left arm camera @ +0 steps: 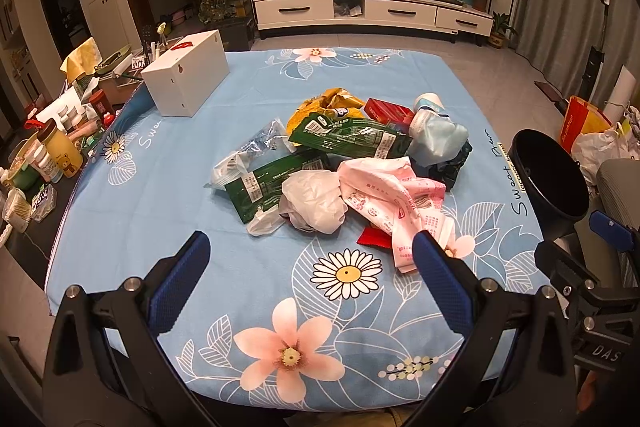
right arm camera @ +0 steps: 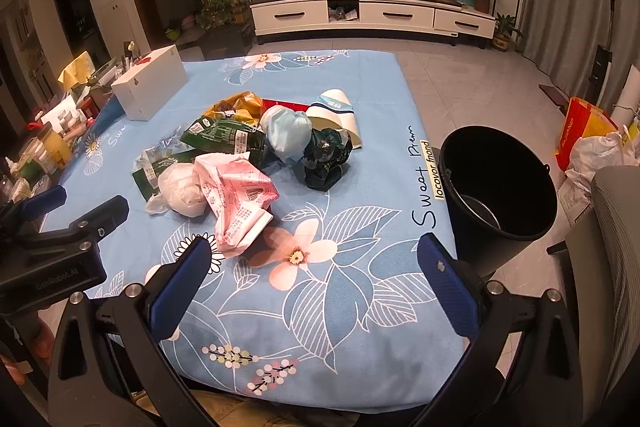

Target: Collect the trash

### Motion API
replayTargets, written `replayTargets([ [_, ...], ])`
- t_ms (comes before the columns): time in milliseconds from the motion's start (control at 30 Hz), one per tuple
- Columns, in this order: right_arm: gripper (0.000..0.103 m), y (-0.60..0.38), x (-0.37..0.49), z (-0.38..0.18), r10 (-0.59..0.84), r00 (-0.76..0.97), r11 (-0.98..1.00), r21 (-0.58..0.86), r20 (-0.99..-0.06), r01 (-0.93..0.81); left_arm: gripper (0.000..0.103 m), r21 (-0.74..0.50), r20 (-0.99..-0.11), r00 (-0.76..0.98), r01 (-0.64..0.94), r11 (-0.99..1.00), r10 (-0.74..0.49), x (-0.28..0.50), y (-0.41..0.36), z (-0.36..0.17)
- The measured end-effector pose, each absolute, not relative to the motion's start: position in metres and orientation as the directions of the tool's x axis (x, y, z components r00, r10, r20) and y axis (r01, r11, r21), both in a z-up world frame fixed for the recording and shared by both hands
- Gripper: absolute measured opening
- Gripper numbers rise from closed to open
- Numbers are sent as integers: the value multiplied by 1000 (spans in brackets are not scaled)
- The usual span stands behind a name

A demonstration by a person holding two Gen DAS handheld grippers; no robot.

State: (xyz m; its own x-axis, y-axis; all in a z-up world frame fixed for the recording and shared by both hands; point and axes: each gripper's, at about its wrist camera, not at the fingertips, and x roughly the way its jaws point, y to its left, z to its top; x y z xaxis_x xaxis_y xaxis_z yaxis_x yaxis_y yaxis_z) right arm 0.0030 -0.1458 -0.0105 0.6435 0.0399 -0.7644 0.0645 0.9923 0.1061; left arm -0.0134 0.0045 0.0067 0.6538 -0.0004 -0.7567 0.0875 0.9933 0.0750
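A pile of trash lies mid-table on the blue floral cloth (left arm camera: 224,267): a pink wrapper (left arm camera: 394,197), a crumpled white bag (left arm camera: 314,199), green packets (left arm camera: 352,137), a yellow packet (left arm camera: 320,105), a red box (left arm camera: 386,111), a blue face mask (left arm camera: 438,137) and a paper cup (right arm camera: 338,109). A black bucket (right arm camera: 496,183) stands beside the table's right edge. My left gripper (left arm camera: 310,255) is open and empty, just short of the pile. My right gripper (right arm camera: 314,259) is open and empty, near the pink wrapper (right arm camera: 236,195).
A white box (left arm camera: 186,73) sits at the table's back left. Jars and bottles (left arm camera: 56,147) crowd a side surface to the left. Bags (right arm camera: 596,139) lie on the floor at right, with a grey chair (right arm camera: 616,247) near the bucket.
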Motion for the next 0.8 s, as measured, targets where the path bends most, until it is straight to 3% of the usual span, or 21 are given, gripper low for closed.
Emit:
replayTargets([
  [800,100,-146,2,-10,37,648,992,105,-761,67,101,74,-757,653,88,993,-2,-13,3,5],
])
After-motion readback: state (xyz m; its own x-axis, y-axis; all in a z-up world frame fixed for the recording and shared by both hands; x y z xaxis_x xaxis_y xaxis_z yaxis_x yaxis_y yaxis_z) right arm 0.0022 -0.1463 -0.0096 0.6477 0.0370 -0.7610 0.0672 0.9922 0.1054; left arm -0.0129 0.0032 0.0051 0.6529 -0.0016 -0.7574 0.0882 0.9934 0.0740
